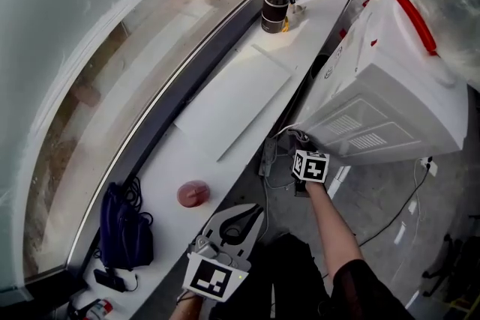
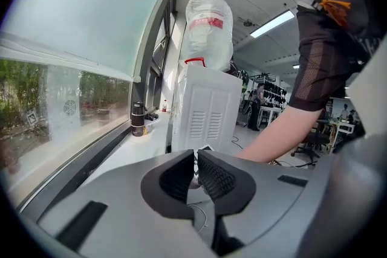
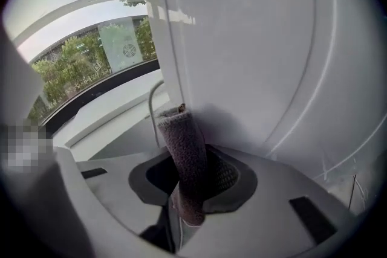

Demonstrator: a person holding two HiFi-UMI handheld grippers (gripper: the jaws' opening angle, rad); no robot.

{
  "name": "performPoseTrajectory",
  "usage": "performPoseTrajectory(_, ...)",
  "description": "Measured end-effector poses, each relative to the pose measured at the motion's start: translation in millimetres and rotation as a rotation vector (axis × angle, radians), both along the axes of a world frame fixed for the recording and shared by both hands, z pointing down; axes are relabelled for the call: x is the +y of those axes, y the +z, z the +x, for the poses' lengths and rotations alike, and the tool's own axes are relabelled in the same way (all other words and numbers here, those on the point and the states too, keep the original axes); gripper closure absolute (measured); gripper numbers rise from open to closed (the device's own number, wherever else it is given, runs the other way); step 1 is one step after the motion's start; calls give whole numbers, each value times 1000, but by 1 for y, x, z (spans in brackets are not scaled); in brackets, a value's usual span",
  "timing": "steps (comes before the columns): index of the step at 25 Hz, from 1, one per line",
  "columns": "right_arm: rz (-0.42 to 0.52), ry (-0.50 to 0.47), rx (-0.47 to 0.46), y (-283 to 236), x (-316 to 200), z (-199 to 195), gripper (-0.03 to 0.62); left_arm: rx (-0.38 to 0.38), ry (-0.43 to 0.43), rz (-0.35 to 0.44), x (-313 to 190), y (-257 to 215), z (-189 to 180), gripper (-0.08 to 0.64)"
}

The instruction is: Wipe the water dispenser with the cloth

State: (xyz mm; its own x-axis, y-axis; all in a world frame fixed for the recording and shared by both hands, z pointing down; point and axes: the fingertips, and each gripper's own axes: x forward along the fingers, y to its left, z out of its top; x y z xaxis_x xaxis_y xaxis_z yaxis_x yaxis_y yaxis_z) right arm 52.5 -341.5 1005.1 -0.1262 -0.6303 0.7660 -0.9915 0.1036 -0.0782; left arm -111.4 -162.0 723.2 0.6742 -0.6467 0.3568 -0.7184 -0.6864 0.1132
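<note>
Left gripper (image 1: 250,215) hanging lower centre, fingers together, empty; right gripper (image 3: 192,181) pinching upright cloth (image 3: 181,142), water dispenser (image 3: 260,39) panel standing just ahead.

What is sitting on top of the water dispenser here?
A large clear bottle with a red label stands upright on the white water dispenser. The bottle's neck, and how it seats into the top, is covered by the dispenser's upper edge and cannot be seen.

Ledge (image 1: 225,109): I see it left of the water dispenser (image 1: 390,86).
Flask (image 1: 276,5): far back on ledge.
Bag (image 1: 124,228): near me, on ledge.
</note>
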Motion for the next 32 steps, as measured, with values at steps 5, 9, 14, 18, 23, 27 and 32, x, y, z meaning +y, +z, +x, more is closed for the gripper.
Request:
performPoseTrajectory(5,-57,93,45,12,32,60,488,5,32,-17,4,-1,13,531)
performPoseTrajectory(9,-97,198,100,-5,61,123,488,10,56,-28,7,-10,23,531)
performPoseTrajectory(14,-122,262,164,-21,89,186,486,2,92,-44,11,-18,31,531)
performPoseTrajectory(18,-109,321,175,-36,105,213,487,-2,101,-44,13,-25,36,531)
performPoseTrajectory(23,-79,363,141,-65,117,222,488,-2,113,-35,12,-48,43,531)
performPoseTrajectory(27,-35,351,81,-102,124,211,488,0,121,-23,15,-75,48,531)
performPoseTrajectory(32,40,273,-18,-169,143,186,488,-4,141,-23,25,-117,58,531)
